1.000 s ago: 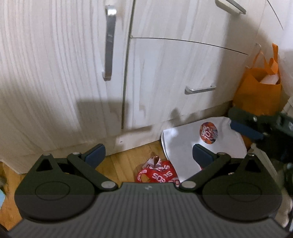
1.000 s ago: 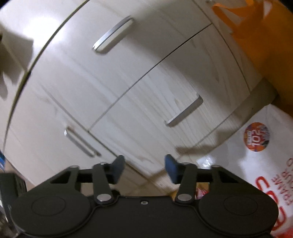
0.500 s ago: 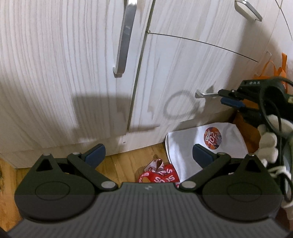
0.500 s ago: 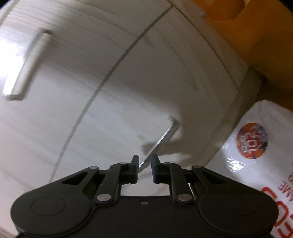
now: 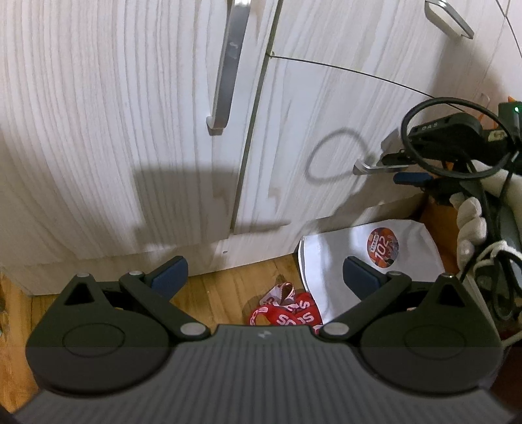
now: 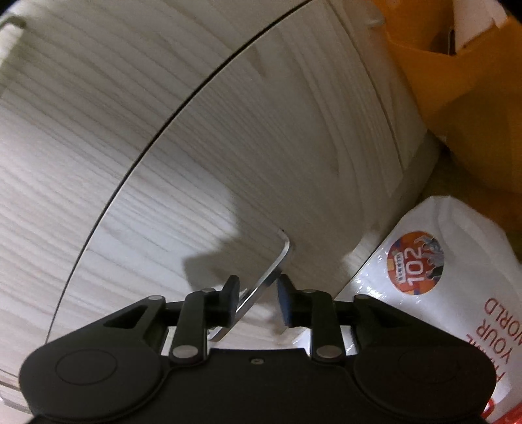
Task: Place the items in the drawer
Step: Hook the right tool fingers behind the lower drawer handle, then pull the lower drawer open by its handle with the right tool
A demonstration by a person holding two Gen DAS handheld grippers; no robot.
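Observation:
The white wood-grain lower drawer (image 6: 228, 163) has a silver bar handle (image 6: 277, 257). My right gripper (image 6: 257, 285) straddles that handle. Its jaws are opening, the bar lies between the pads, and a gap shows on the right side. In the left wrist view the right gripper (image 5: 403, 169) sits at the handle (image 5: 368, 168), held by a gloved hand (image 5: 469, 221). My left gripper (image 5: 264, 270) hangs open and empty above the floor. Below it lie a red lanyard (image 5: 284, 313) and a white bag (image 5: 365, 254) with a round orange sticker.
A cabinet door with a vertical silver handle (image 5: 225, 71) stands left of the drawers. The upper drawer's handle (image 5: 450, 19) is at top right. An orange bag (image 6: 456, 81) stands in the corner beside the white bag (image 6: 424, 293). A cable loop (image 5: 456, 137) hangs off the right gripper.
My right gripper came in to the lower drawer's handle, narrowed around it, and now stands a little wider. The left gripper's view has drifted slightly; its jaws stayed open.

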